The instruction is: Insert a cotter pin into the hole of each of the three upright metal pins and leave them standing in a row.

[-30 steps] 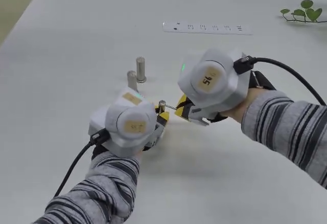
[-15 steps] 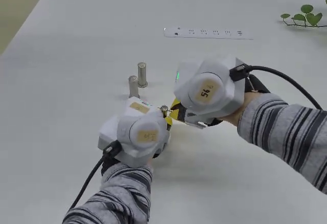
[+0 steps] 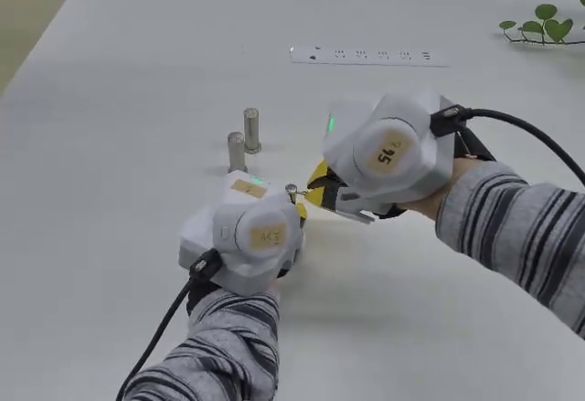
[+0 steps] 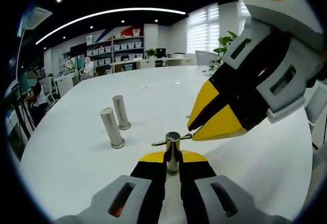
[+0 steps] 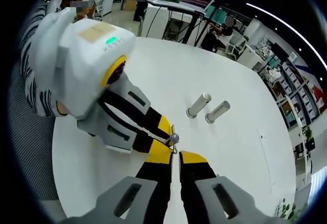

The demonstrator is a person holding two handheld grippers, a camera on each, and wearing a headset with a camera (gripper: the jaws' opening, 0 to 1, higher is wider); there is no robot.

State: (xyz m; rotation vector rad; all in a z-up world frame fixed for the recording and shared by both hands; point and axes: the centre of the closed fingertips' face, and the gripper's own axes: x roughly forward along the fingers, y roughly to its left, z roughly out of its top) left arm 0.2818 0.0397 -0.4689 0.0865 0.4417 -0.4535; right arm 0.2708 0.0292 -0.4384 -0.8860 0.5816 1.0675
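My left gripper [image 4: 172, 158] [image 3: 289, 207] is shut on a short upright metal pin [image 4: 172, 147] [image 3: 291, 190], low on its shaft. A thin cotter pin [image 4: 164, 142] passes crosswise through the hole near the pin's top. My right gripper [image 5: 176, 155] [image 3: 312, 196] meets it from the right, its yellow tips closed on the cotter pin's end. In the right gripper view the held pin's top [image 5: 174, 138] sits just beyond my tips. Two more metal pins [image 3: 237, 152] [image 3: 251, 130] stand upright behind on the white table, also seen as pins [image 4: 111, 127] [image 4: 121, 112].
A white power strip [image 3: 366, 55] lies across the far side of the table [image 3: 137, 100]. A green plant sprig [image 3: 541, 23] rests at the far right corner. Cables trail from both grippers toward me.
The right gripper has closed in on the held pin, and the cotter pin's exposed length between them has shortened. The left gripper shifted slightly right. The head view moved a little.
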